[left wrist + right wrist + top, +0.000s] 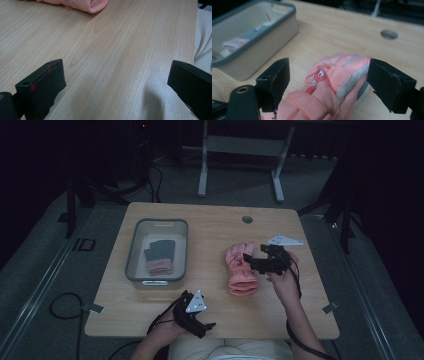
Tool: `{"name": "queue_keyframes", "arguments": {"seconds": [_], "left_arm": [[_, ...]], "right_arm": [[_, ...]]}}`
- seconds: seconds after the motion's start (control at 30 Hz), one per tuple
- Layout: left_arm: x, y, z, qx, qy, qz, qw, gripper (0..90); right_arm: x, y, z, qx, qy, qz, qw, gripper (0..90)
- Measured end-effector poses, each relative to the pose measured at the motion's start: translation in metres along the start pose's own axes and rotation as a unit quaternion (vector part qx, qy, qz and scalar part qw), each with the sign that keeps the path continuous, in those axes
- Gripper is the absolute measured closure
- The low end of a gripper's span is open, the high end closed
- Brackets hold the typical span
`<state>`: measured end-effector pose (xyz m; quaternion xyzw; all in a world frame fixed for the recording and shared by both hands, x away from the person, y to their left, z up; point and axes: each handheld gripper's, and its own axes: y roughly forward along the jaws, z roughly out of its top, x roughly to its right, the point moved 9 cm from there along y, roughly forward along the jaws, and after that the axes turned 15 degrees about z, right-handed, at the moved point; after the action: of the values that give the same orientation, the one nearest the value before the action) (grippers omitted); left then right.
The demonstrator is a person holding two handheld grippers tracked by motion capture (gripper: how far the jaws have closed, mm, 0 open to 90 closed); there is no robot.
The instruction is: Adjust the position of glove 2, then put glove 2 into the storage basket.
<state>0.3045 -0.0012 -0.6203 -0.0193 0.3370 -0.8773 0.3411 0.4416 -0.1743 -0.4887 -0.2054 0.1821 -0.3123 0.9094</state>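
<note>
Over the pink glove (242, 268), right gripper (256, 261) spread wide; left gripper (204, 324) spread, low.

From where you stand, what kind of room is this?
Probably a lab or recording studio, not a home: a lone wooden table in a dark room, cables on grey floor, and a hand-held gripper in each hand.

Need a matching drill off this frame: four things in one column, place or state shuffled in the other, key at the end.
Things:
1. pink glove
2. grey-and-pink glove
3. left gripper
4. round hole

Places or states:
A. inside the grey bin
B. far edge of the table
C. on the table, between the open jaws of the right gripper
D. open, near the table's front edge

Pairs: 1-C, 2-A, 3-D, 4-B
</note>
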Motion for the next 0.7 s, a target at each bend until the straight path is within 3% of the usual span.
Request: {"name": "queue_keyframes", "arguments": {"seconds": [0.13, 0.17, 0.2, 0.27, 0.37, 0.4, 0.43, 0.47, 0.53, 0.63, 0.67, 0.7], "left_arm": [[-0.001, 0.000, 0.003, 0.001, -0.012, -0.003, 0.9999, 0.8], [0.001, -0.001, 0.008, 0.009, -0.020, -0.008, 0.9997, 0.8], [0.001, -0.001, 0.008, 0.009, -0.020, -0.008, 0.9997, 0.8], [0.000, -0.005, 0.020, 0.019, -0.016, 0.003, 0.9997, 0.8], [-0.002, -0.008, 0.028, 0.011, -0.029, 0.012, 0.9994, 0.8], [-0.003, -0.013, 0.041, 0.034, -0.042, 0.016, 0.9984, 0.8], [-0.003, -0.013, 0.041, 0.034, -0.042, 0.016, 0.9984, 0.9], [-0.006, -0.016, 0.053, 0.039, -0.062, 0.020, 0.9971, 1.2], [-0.010, -0.020, 0.065, 0.029, -0.083, 0.014, 0.9960, 4.8], [-0.016, -0.020, 0.077, 0.022, -0.085, 0.021, 0.9959, 4.4], [-0.020, -0.021, 0.093, 0.040, -0.084, 0.010, 0.9956, 4.4], [-0.024, -0.020, 0.101, 0.044, -0.080, 0.019, 0.9956, 4.5]], "right_arm": [[0.005, -0.006, -0.001, -0.003, -0.023, -0.002, 0.9997, 18.5], [0.009, -0.011, -0.002, -0.006, -0.046, -0.007, 0.9989, 17.4], [0.010, -0.013, -0.003, -0.008, -0.050, -0.007, 0.9987, 17.2], [0.011, -0.017, -0.006, -0.011, -0.036, 0.008, 0.9992, 14.0], [0.018, -0.024, -0.012, -0.022, -0.035, -0.002, 0.9991, 14.1], [0.020, -0.025, -0.014, -0.023, -0.028, 0.002, 0.9994, 14.1], [0.020, -0.026, -0.016, -0.023, -0.019, 0.008, 0.9995, 13.6], [0.021, -0.027, -0.017, -0.023, -0.010, 0.009, 0.9996, 13.3], [0.023, -0.030, -0.016, -0.015, -0.001, 0.007, 0.9999, 11.5], [0.021, -0.031, -0.011, 0.005, 0.000, 0.023, 0.9997, 10.9], [0.021, -0.030, -0.008, 0.007, -0.009, 0.020, 0.9997, 11.7], [0.021, -0.029, -0.007, 0.009, -0.015, 0.016, 0.9997, 12.9]]}}
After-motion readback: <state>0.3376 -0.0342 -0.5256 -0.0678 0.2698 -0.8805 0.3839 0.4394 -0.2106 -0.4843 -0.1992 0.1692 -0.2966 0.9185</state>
